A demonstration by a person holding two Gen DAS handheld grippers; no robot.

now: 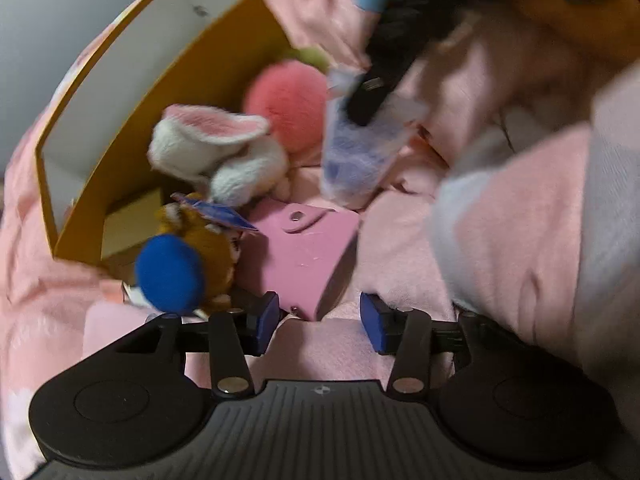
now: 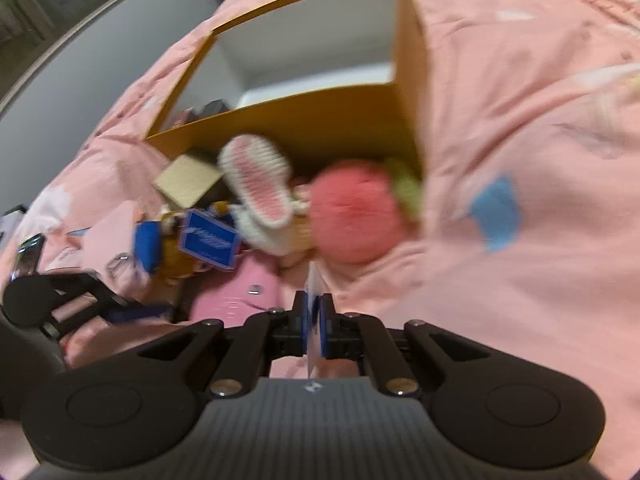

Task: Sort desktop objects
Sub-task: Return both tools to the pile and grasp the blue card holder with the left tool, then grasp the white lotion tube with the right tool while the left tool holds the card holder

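Setting: pink bedspread [image 2: 520, 120] carrying everything, no worktop in sight.
Box: mustard-yellow box [image 2: 304, 120] with pale inside walls, standing open on the bedspread; mostly bare within, only a few dark things, too blurred to name, in its near-left corner.
Left gripper [image 1: 318, 316]: fingers [image 1: 267, 320] standing apart, nothing pressed between them; near edge of the pink snap pouch [image 1: 308, 256] lying in the gap, not gripped.
Right gripper [image 2: 316, 328]: fingers shut tight on a thin clear packet [image 1: 360, 152], seen edge-on as a white sliver in its own view and lifted above the bedspread beside the pile.
Pile: white bunny plush [image 1: 216, 152], pink pompom fruit [image 1: 288, 100], brown plush with a blue ear [image 1: 172, 276] and blue tag, small tan box [image 2: 188, 180], all bunched outside the box against its near wall.
Progress: early, by the look of it; almost everything lies outside the box.
Left to do: packet to be set down where it belongs, probably the box, then pouch, plushes and small tan box.
Likely next for left: closing on the pouch.
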